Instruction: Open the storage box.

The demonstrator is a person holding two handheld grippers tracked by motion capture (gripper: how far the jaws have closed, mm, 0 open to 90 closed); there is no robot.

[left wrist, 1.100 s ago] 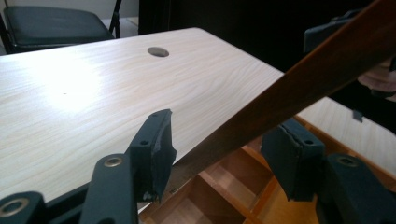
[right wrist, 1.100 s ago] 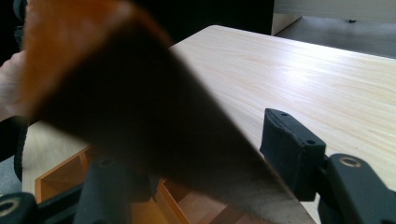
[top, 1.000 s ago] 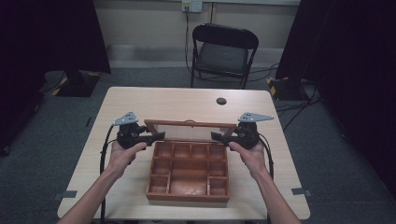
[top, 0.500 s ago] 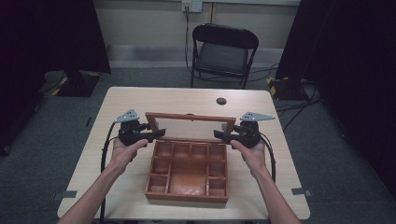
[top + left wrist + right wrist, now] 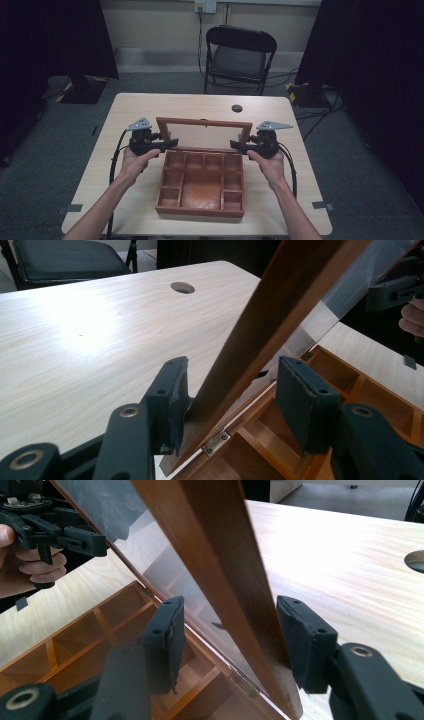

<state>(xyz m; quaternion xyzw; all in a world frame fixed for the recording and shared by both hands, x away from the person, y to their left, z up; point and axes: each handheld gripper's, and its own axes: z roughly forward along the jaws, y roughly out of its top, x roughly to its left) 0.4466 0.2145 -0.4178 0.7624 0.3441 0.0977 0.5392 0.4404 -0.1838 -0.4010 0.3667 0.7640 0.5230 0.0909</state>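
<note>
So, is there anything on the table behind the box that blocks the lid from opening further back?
Nothing visible does. Behind the glass lid the table is bare apart from its round cable hole, which lies flush. Both grippers, left and right, straddle the lid's side rails.

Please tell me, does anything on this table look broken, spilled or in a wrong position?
Nothing stands out. The wooden box sits flat on the table, its compartments empty, with no visible damage. Its glass lid stands raised between the open left gripper and right gripper, tilted but level. The dark round hole belongs to the tabletop.
</note>
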